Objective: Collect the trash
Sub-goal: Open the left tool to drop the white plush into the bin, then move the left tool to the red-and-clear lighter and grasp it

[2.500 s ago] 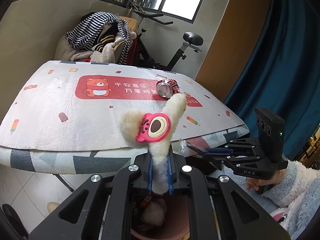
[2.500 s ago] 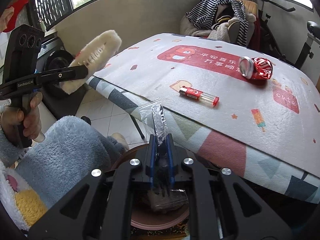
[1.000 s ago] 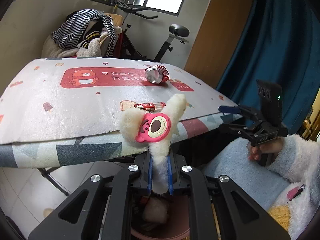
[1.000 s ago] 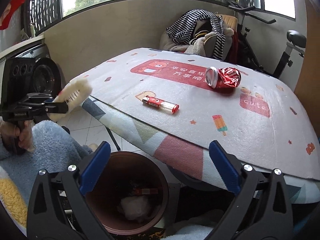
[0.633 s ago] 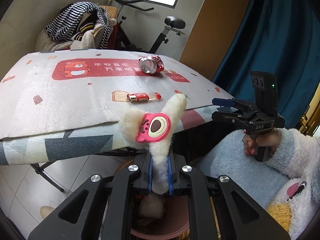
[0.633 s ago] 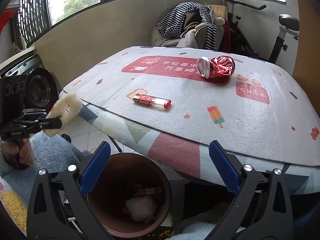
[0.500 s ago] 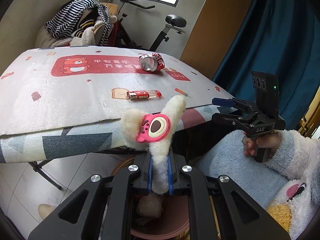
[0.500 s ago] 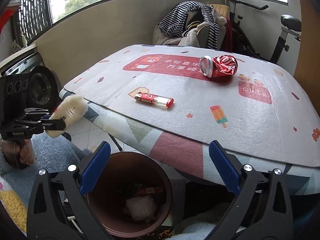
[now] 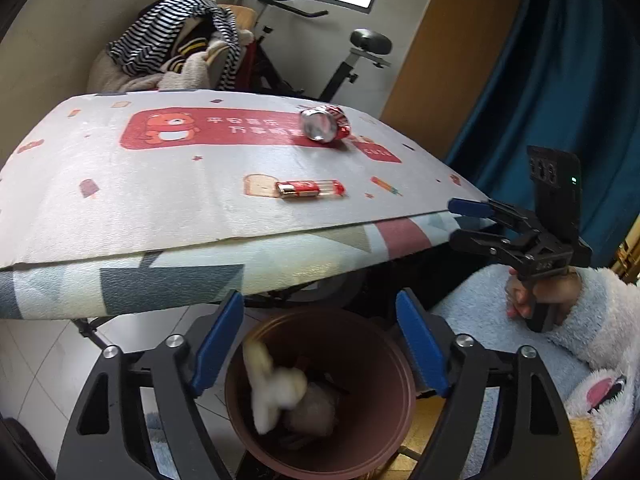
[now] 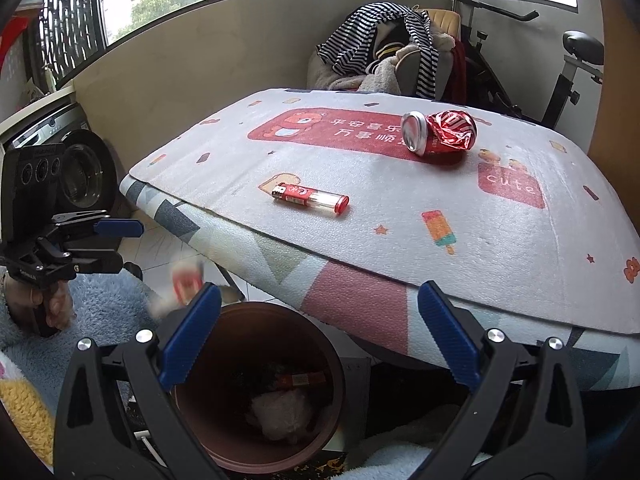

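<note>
My left gripper (image 9: 320, 344) is opening, nothing between its blue pads, and the fluffy cream plush toy (image 9: 276, 388) is a blurred pale shape just below it, inside the rim of the brown bin (image 9: 396, 412). My right gripper (image 10: 318, 336) stands wide open and empty over the same bin, where a pinkish-white fuzzy lump and a red wrapper lie at the bottom. Ahead of both grippers, on the desk (image 10: 500, 248), a red lighter (image 10: 310, 199) with a clear end lies flat, and farther off a crushed red can (image 10: 438, 133) rests on its side.
</note>
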Motion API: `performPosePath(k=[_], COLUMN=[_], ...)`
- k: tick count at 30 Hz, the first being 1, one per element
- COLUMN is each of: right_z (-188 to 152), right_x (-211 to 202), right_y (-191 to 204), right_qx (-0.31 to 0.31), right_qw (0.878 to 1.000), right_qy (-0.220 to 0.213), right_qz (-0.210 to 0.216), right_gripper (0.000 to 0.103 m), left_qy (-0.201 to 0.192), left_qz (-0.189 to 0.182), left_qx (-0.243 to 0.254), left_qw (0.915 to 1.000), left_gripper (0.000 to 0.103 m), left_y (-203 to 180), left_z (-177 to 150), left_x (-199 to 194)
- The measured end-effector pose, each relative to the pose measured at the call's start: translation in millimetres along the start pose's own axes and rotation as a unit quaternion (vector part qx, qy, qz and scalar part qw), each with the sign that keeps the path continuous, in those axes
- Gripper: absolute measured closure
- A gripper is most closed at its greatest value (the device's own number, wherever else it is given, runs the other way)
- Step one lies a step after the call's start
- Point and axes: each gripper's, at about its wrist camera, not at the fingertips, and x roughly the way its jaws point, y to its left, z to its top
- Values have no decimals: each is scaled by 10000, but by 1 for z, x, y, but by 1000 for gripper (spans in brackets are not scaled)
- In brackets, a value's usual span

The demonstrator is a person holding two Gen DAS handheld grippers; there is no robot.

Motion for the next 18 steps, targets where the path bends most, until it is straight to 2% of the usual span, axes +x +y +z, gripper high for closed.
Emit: performPosePath(k=[6, 18], right_z=[0, -1], right_x=[0, 0], right_y=[0, 0], right_qx=[11, 10], right_qw=[10000, 10000], right_qy=[-7, 4], right_qz=[1, -10], right_gripper=[6, 6], left_qy=[-23, -79], left_qz=[158, 402], left_qx=[-98, -246], left_qw=[9998, 9989], left_gripper=[16, 12], left_y=[5, 13], left_z=[1, 2], left_x=[-2, -6])
